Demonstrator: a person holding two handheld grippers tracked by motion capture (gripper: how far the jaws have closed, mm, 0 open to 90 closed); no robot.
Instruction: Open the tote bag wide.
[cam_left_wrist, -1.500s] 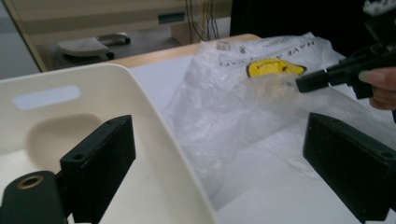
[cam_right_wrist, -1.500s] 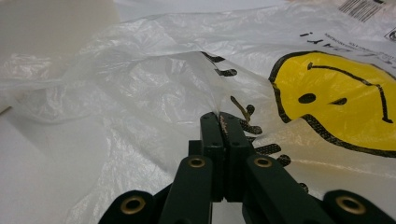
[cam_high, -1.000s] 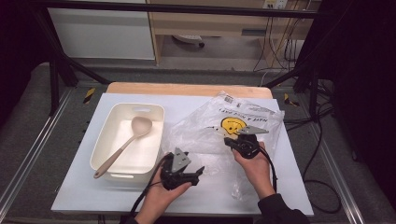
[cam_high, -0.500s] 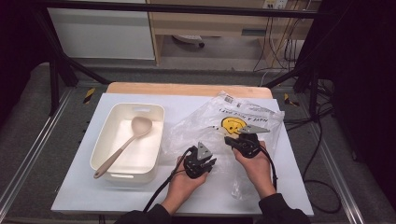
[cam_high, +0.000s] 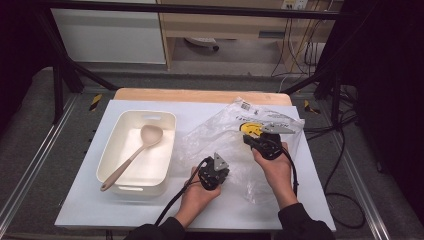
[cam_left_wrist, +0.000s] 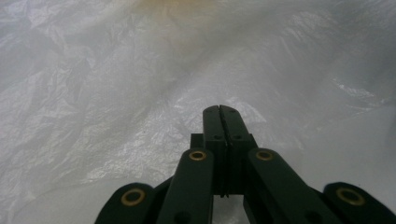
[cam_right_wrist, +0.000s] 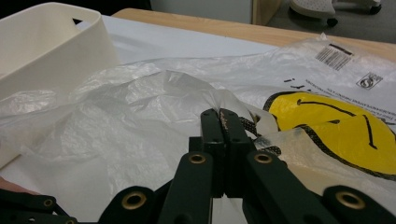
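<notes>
Closed tool (cam_left_wrist: 219, 109) against crinkled plastic bag (cam_left_wrist: 116, 93)

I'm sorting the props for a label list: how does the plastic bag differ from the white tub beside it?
The plastic bag is thin, see-through and crumpled flat on the table; the white tub is opaque, rigid and keeps upright walls. The bag bears a yellow smiley and a barcode; the tub is plain. The tub holds a spoon. Both lie on the white table top.

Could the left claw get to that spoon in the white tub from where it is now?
Probably yes: the spoon lies uncovered in the open tub beside the left claw, though that claw is shut on the plastic bag.
</notes>
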